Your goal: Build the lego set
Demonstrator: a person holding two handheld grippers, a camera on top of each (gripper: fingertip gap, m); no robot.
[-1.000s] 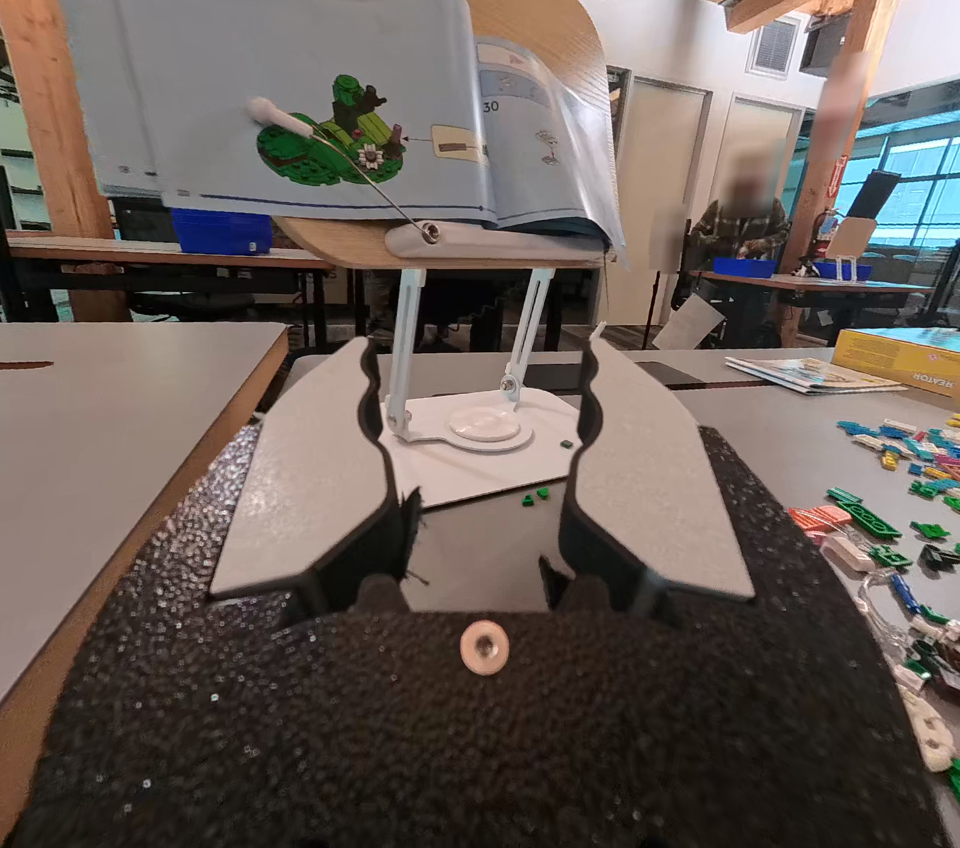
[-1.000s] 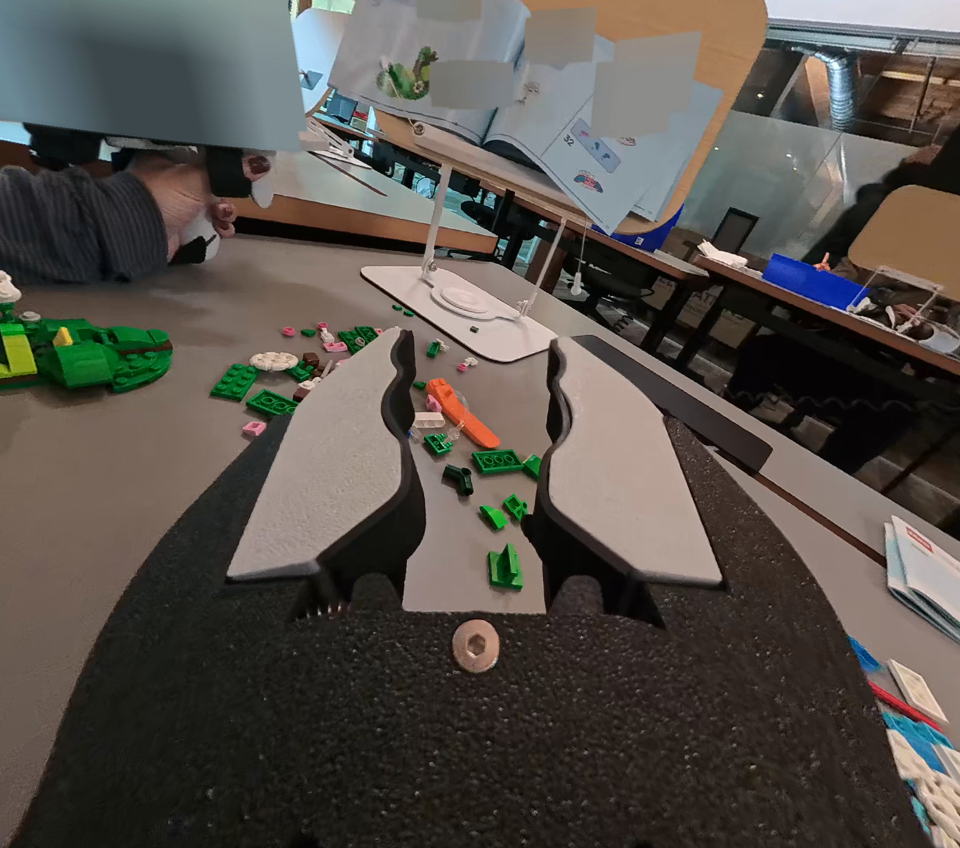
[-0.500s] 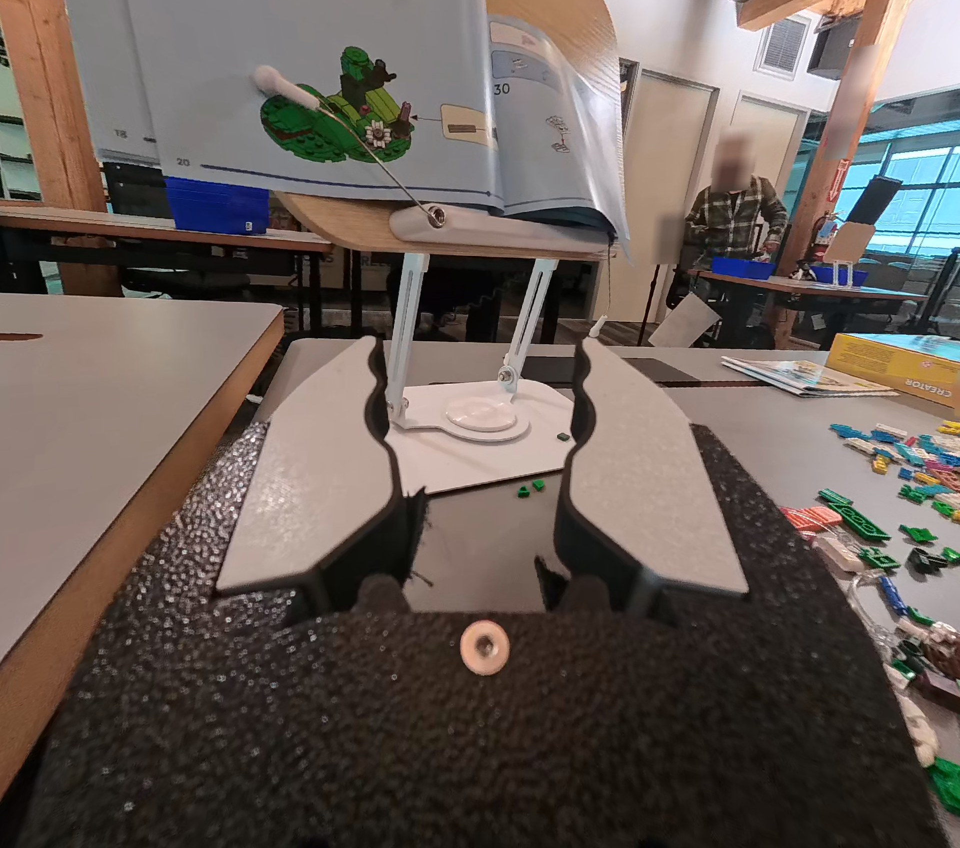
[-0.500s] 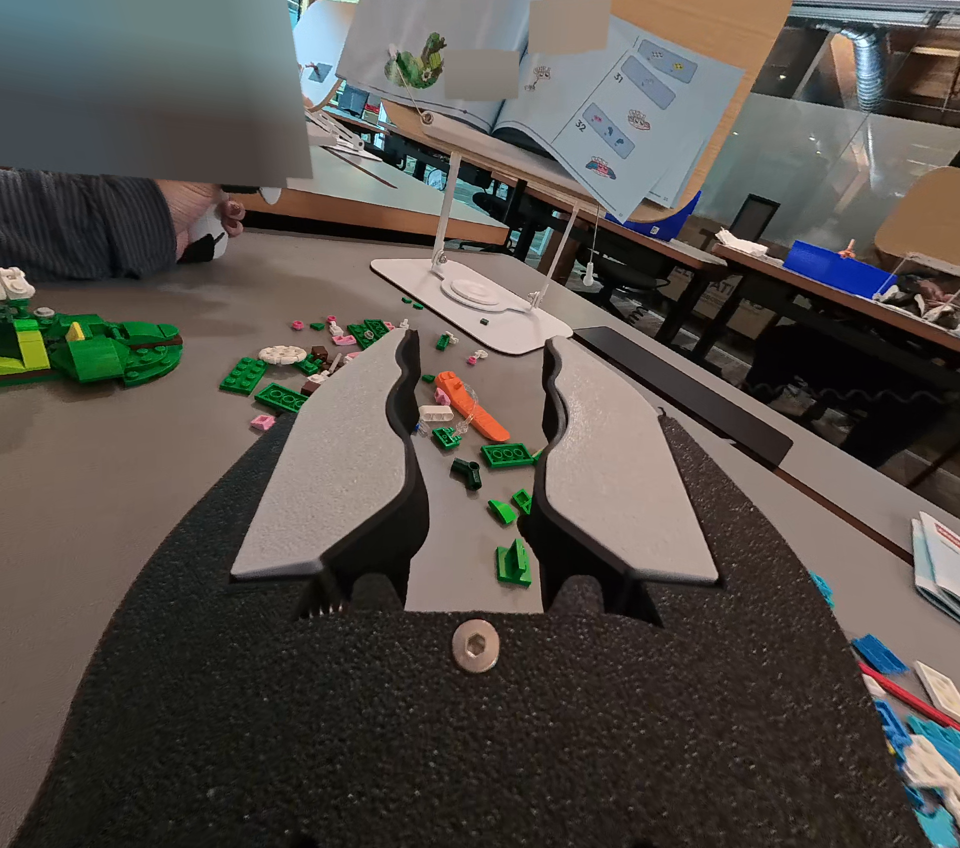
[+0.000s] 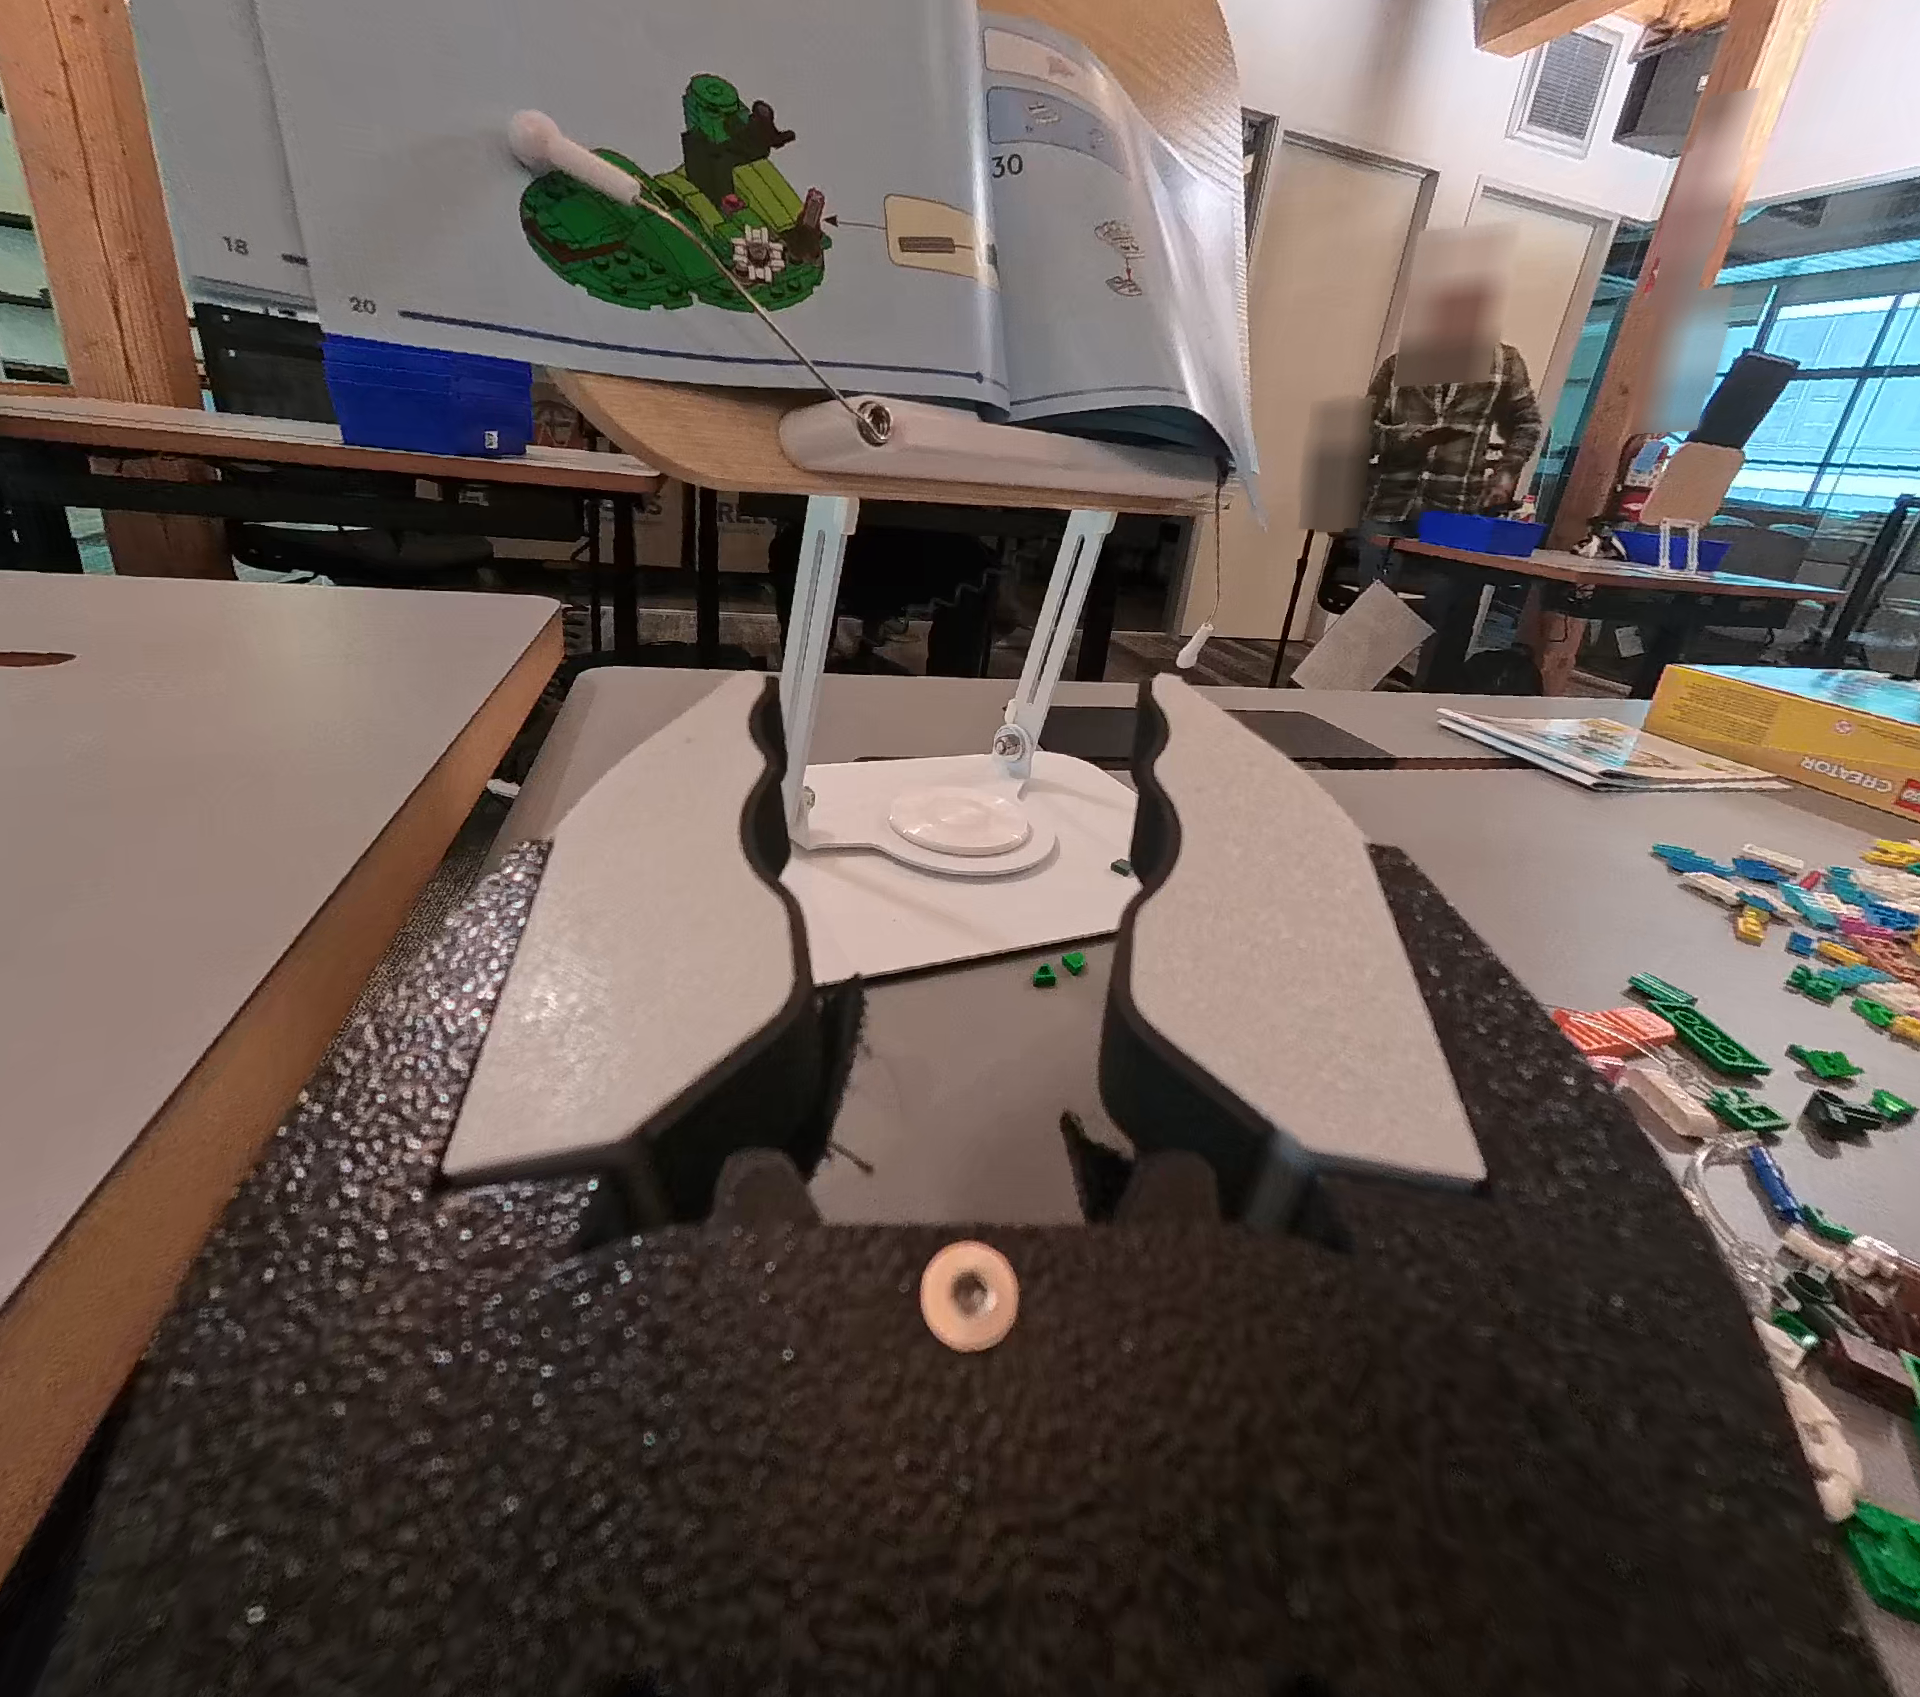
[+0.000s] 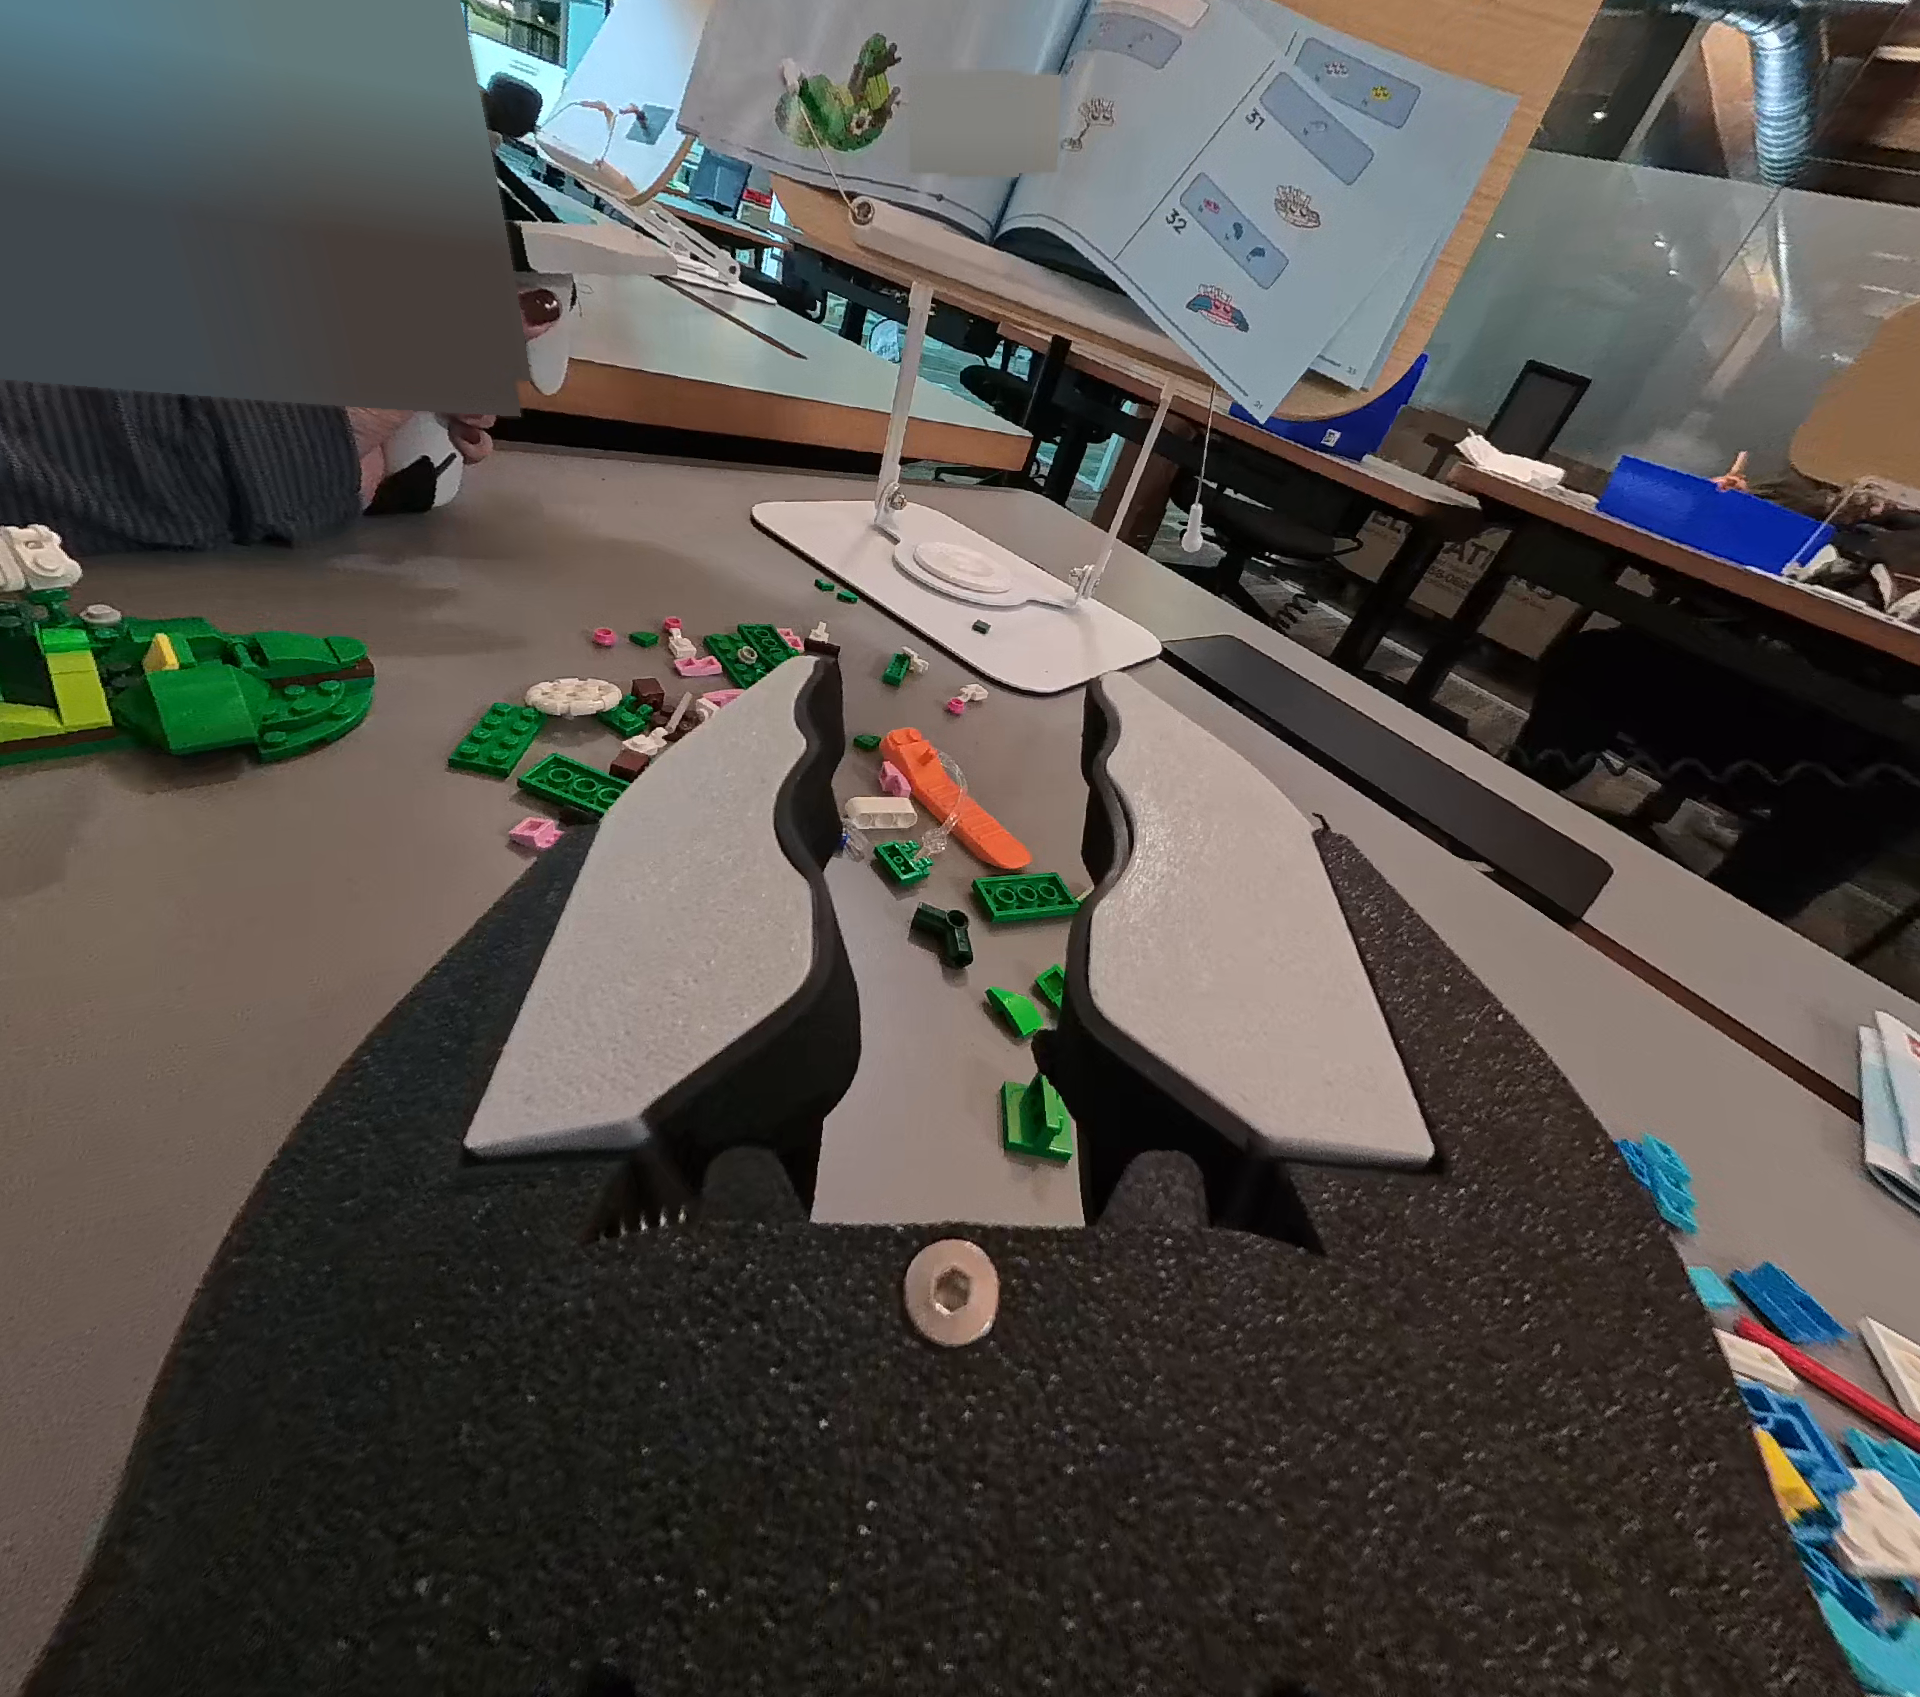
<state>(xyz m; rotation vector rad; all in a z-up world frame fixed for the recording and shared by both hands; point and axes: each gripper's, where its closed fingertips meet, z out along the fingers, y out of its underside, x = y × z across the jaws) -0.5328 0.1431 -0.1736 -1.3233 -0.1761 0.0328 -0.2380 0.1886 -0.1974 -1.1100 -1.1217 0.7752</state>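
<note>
My left gripper [image 5: 956, 702] is open and empty, held above the grey table and facing the white book stand [image 5: 935, 826] that carries the open instruction booklet [image 5: 644, 120]. My right gripper [image 6: 961, 686] is open and empty, low over a scatter of loose pieces: an orange brick separator [image 6: 951, 800], a green plate [image 6: 1023, 897], a dark green connector [image 6: 945, 932] and small green parts [image 6: 1034, 1122]. The partly built green model [image 6: 177, 691] sits at the far left of the right wrist view. The booklet [image 6: 1039, 89] also shows there.
More loose bricks [image 5: 1808, 920] lie at the right, with a yellow set box [image 5: 1808, 728] and a leaflet [image 5: 1590, 748] behind them. Blue and white pieces [image 6: 1808, 1398] lie near the right gripper. A second table [image 5: 208, 816] adjoins on the left. A person's sleeve [image 6: 177, 463] rests at the left. Left tips to right tips: about 30 cm. The dark green connector [image 6: 945, 932] is about 11 cm from my right fingertips and 30 cm from my left. My left wrist view [image 5: 1843, 1111] looks at it from another angle.
The left gripper has eased back a little from the book stand. The right gripper has shifted slightly forward over the loose pieces. Both stay open and empty.
</note>
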